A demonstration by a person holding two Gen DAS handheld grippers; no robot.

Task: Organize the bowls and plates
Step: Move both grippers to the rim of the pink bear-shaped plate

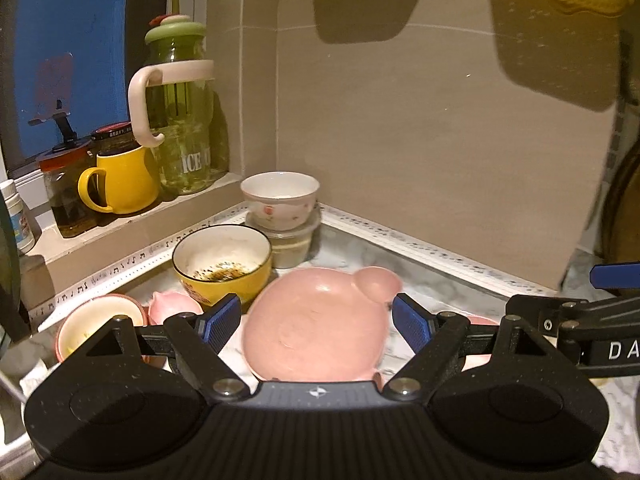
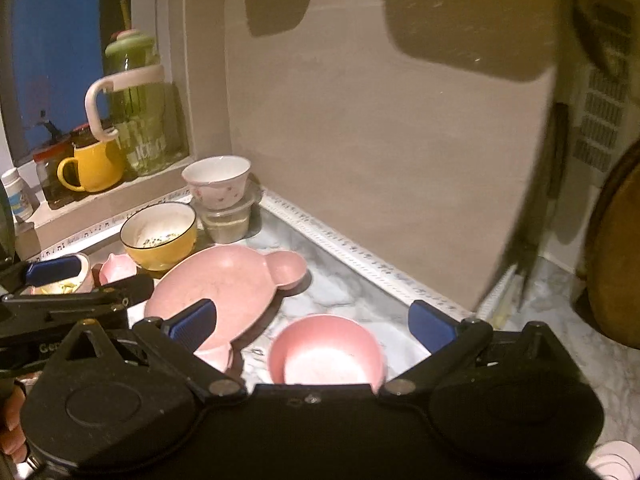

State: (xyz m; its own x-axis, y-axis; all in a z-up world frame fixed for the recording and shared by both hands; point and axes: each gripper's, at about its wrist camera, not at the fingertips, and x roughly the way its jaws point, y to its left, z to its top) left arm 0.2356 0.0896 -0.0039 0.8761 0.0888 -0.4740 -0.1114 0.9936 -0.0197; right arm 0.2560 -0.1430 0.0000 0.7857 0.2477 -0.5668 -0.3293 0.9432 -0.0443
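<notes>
Both grippers hang with jaws spread and empty: the left gripper [image 1: 316,322] frames the pink bear-shaped plastic plate [image 1: 316,328], the right gripper [image 2: 312,326] the round pink bowl [image 2: 326,354]. Best to bite each rim squarely (the plate looks shallow and slippery) and lift clear of the yellow bowl [image 1: 222,262] on the marble tabletop [image 2: 344,280].

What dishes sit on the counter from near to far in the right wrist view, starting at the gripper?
pink bowl → pink bear-shaped plate → yellow bowl → clear plastic container with the floral white bowl stacked on it.
</notes>
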